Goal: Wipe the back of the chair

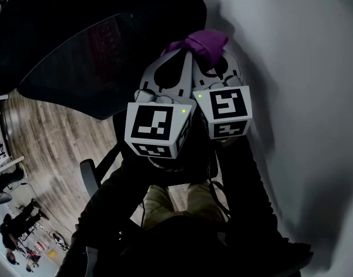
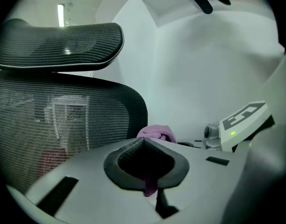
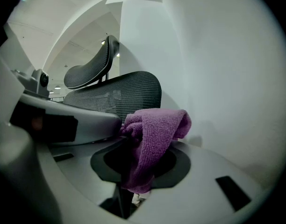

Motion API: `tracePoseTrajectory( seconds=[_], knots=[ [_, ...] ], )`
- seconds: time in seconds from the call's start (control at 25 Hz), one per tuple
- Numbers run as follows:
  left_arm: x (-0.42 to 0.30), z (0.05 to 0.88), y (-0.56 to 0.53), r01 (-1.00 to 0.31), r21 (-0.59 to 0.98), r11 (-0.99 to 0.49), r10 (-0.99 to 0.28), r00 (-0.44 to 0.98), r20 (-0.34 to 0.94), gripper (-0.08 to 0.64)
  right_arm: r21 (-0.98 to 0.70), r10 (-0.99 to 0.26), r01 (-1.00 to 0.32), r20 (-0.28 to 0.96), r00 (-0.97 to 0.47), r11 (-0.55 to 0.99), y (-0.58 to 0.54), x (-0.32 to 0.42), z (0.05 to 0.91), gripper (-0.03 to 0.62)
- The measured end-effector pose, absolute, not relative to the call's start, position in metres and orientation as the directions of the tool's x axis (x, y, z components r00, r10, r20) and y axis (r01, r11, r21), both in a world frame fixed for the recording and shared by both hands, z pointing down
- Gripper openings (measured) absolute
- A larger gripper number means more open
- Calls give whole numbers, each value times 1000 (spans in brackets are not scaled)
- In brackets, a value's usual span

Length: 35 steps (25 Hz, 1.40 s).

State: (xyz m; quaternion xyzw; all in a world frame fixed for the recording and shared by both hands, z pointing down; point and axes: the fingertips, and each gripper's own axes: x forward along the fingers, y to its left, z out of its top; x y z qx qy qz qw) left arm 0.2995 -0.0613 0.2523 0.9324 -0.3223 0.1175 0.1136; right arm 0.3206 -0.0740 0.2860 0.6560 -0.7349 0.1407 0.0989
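The black mesh chair back (image 1: 90, 51) fills the upper left of the head view, and its headrest (image 2: 59, 43) sits above the mesh (image 2: 63, 120) in the left gripper view. A purple cloth (image 1: 205, 44) is bunched at the tips of both grippers, just right of the chair back's edge. My right gripper (image 1: 214, 56) is shut on the cloth (image 3: 152, 139), which drapes down through its jaws. My left gripper (image 1: 173, 53) lies close beside it, jaws shut, with a purple strip (image 2: 150, 185) caught between them and the cloth's bulk (image 2: 157, 133) past the tips.
A white wall (image 1: 303, 97) stands close on the right, behind the chair (image 3: 119, 94). Wooden floor (image 1: 55, 149) shows lower left, with the chair's armrest (image 1: 90, 175) near my legs (image 1: 171, 203). People (image 1: 15, 224) stand far off at the bottom left.
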Motion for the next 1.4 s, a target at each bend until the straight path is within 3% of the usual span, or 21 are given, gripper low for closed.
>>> tracePoseTrajectory(
  seconds=[1.4],
  knots=[
    [233,264,-75,-672,208,-710,-618,737,273,9,-15,-925,-989,352,-144,149,-88,259,293,75]
  ],
)
